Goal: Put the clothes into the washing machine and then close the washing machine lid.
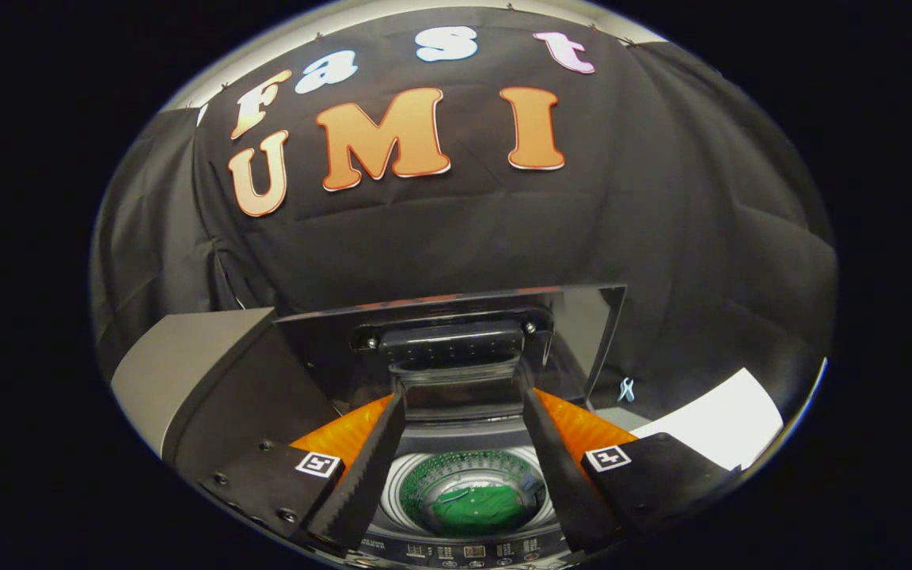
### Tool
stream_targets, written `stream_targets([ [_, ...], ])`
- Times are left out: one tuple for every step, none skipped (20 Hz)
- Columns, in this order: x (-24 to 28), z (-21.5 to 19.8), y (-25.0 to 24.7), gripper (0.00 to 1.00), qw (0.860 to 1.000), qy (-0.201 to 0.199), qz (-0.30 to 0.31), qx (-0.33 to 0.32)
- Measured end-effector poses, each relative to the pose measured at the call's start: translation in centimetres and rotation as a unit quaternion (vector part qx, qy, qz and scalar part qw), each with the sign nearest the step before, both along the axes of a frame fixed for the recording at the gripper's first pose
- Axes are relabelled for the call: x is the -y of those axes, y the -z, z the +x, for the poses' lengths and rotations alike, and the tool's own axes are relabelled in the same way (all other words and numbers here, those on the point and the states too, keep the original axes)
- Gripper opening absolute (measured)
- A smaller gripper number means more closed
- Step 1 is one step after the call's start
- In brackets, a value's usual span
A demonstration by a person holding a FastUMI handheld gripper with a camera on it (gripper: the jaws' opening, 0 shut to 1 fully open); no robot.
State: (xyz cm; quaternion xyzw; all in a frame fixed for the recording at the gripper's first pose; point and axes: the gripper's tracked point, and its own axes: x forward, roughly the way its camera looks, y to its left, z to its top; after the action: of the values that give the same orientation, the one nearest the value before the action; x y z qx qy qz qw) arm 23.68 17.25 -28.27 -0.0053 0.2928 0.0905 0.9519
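1. The washing machine [210,372] is the big thing here, a top-loader seen from above its front edge. Its grey top runs off to the left, and the control strip with small buttons sits along the near edge, right under the fingers.
2. The washing machine lid [456,317] is standing up at the back of the opening, folded open, dark and glossy. There's a black handle block with 2 screws across its middle, and the glass picks up a bit of reflection.
3. The drum [416,475] is open below, a round tub with a pale rim and perforated wall.
4. The clothes [478,508] are already down in the bottom of the drum, a green bundle. Looks like 1 garment, but I can't really tell from up here.
5. The gripper [464,404] hangs over the opening with its 2 fingers spread wide, nothing between them, tips reaching toward the lower edge of the lid without clearly touching it.
6. Off to the right of the machine there's a white sheet [721,419] lying flat, and a small light-blue clip [626,389] just beside the lid's right edge.
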Motion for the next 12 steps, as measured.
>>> stream_targets([
  [0.2, -0.5, 0.3, 0.97, 1.000, 0.003, 0.003, -0.004],
  [0.2, -0.6, -0.1, 0.97, 1.000, 0.005, 0.009, 0.003],
  [0.1, -0.5, -1.0, 0.97, 1.000, 0.005, 0.013, 0.014],
  [0.0, 0.1, -1.9, 0.97, 1.000, 0.005, 0.012, 0.022],
  [-0.1, 0.8, -2.7, 0.96, 1.000, 0.003, 0.013, 0.027],
  [-0.6, 2.0, -4.0, 0.97, 0.999, 0.002, 0.020, 0.041],
  [-1.2, 3.5, -5.6, 0.98, 0.998, -0.001, 0.025, 0.059],
  [-1.6, 5.5, -6.9, 0.98, 0.997, -0.004, 0.022, 0.072],
  [-2.0, 7.5, -7.7, 0.98, 0.997, -0.008, 0.017, 0.077],
  [-2.5, 9.6, -8.0, 0.98, 0.997, -0.012, 0.010, 0.075],
  [-2.8, 11.5, -7.6, 0.98, 0.997, -0.013, 0.004, 0.070],
  [-3.4, 13.3, -7.2, 0.98, 0.998, -0.014, 0.002, 0.065],
])
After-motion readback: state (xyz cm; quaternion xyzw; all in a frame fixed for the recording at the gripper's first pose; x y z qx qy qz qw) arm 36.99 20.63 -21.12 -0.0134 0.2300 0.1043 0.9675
